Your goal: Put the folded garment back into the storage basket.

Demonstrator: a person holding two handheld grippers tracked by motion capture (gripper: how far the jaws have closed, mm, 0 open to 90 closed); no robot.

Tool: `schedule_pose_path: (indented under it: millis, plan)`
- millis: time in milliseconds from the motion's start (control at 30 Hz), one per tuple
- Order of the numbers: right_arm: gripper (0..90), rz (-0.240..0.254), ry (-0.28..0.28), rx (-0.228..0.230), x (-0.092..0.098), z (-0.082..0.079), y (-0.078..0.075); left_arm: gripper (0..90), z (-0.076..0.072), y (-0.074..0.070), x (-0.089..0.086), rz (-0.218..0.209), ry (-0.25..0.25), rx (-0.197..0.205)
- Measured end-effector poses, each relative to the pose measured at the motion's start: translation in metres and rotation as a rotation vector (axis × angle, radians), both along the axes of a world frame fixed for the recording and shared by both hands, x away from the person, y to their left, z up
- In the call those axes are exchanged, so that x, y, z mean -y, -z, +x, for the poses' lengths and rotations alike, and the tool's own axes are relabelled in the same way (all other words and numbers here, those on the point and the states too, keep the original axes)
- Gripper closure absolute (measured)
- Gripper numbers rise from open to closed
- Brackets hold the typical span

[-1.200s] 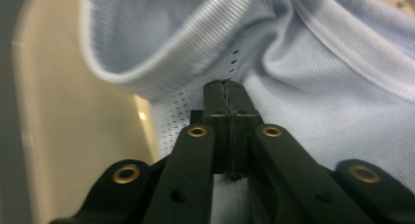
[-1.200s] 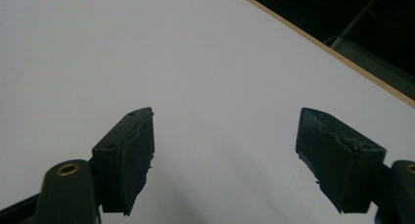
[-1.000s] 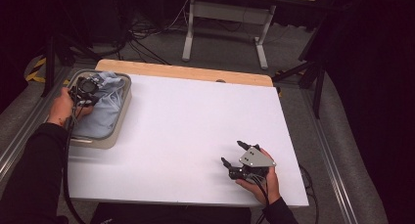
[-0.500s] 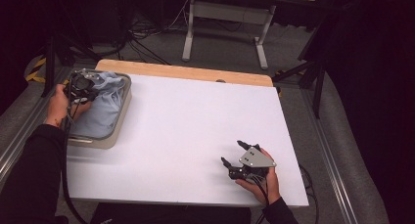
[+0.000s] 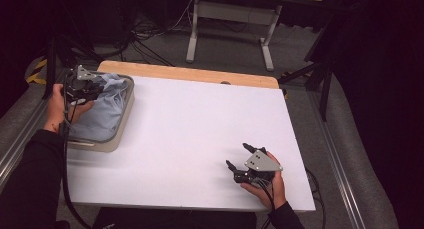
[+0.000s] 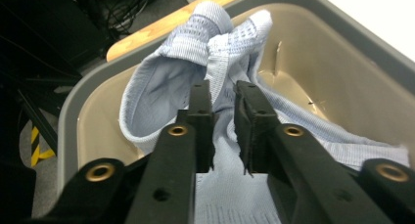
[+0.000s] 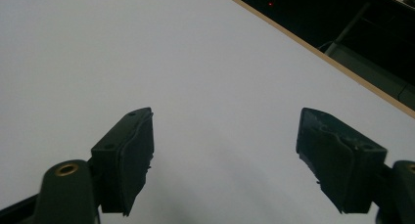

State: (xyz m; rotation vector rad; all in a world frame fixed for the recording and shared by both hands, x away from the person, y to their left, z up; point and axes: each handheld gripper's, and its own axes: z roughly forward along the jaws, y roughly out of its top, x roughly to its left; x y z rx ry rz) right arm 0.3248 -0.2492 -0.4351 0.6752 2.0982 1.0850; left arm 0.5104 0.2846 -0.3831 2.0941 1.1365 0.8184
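A light blue cloth (image 6: 215,53) lies bunched in the grey tub (image 5: 121,116) at the table's (image 5: 200,134) left edge. The left gripper (image 6: 224,99) hangs over the tub; its jaws have just been opening, a narrow gap apart with cloth between them, not pinched. Well apart from the tub, the right gripper (image 5: 239,156) rests wide open, holding nothing.

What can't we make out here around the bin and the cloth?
- Bin floor under the cloth: left gripper view, covered by fabric.
- Cloth's near edge: left gripper view, cut off behind the left gripper.
- What garment it is: high view, bunched and too small.
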Motion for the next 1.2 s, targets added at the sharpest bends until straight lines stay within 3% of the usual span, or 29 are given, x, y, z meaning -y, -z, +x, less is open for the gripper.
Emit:
schedule_pose_path:
  millis: [267,367,667,967,1033,1200]
  plan:
    - [22.8,0.0,-0.001,-0.001,0.0,0.0,0.0,66.9,-0.01,-0.002,-0.002,-0.029,0.016,0.051]
    - [22.8,-0.004,-0.002,-0.004,-0.001,0.001,0.0,58.0,-0.014,-0.003,-0.001,-0.044,0.027,0.069]
    - [22.6,-0.002,-0.001,-0.002,-0.001,0.001,0.0,44.1,-0.029,-0.007,0.006,-0.06,0.031,0.14]
    - [22.2,0.006,0.005,0.003,-0.001,0.001,0.0,37.3,-0.04,-0.007,0.013,-0.068,0.04,0.179]
    - [22.1,0.008,0.008,0.005,0.0,0.001,0.0,36.2,-0.044,-0.009,0.013,-0.095,0.044,0.197]
    - [21.8,0.01,0.012,0.005,0.0,0.001,0.0,32.4,-0.048,-0.012,0.015,-0.098,0.056,0.203]
